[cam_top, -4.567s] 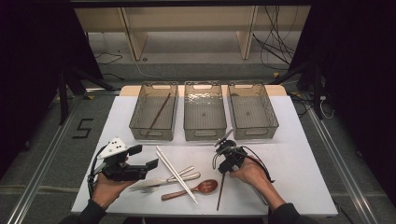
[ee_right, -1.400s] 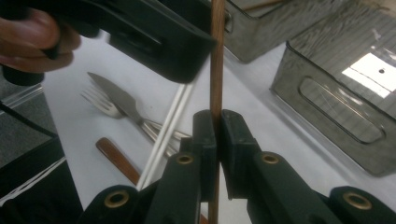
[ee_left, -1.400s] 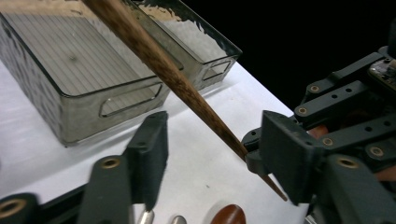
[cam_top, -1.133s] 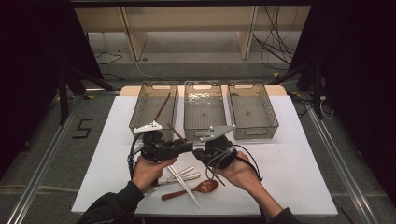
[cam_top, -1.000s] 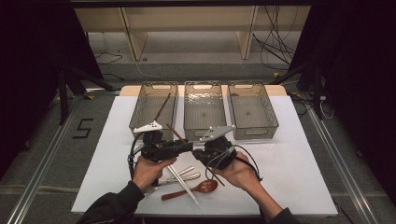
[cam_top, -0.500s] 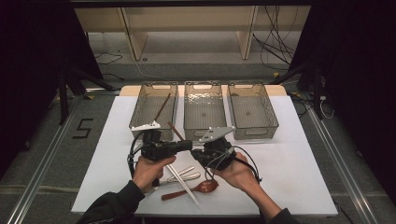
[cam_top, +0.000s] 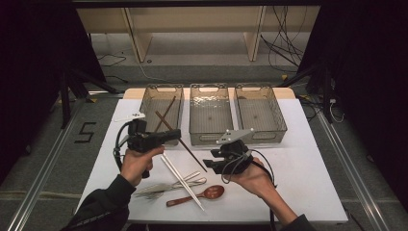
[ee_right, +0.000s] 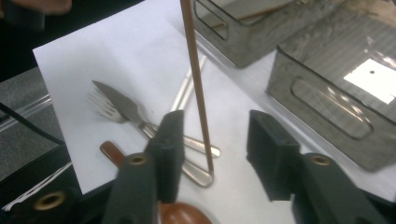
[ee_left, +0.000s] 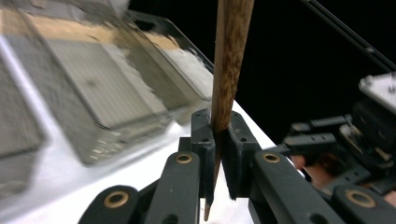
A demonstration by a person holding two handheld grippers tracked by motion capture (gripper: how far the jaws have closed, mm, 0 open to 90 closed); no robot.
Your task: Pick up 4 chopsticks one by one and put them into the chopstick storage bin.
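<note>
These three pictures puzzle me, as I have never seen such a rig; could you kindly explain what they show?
A person sits at a white table and holds a hand-held claw tool in each hand. One picture looks down from above; the other two come from cameras riding on each claw.

The left claw is shut on a brown wooden chopstick. The right claw has just been opening; the chopstick's other end stands between its jaws, untouched.

On the table lie three clear bins, a brown spoon, a fork, a knife and metal chopsticks. The left bin already holds one wooden chopstick.

White table [cam_top: 308, 168] bears three bins [cam_top: 210, 113] (cutlery [cam_top: 178, 180] in front).
</note>
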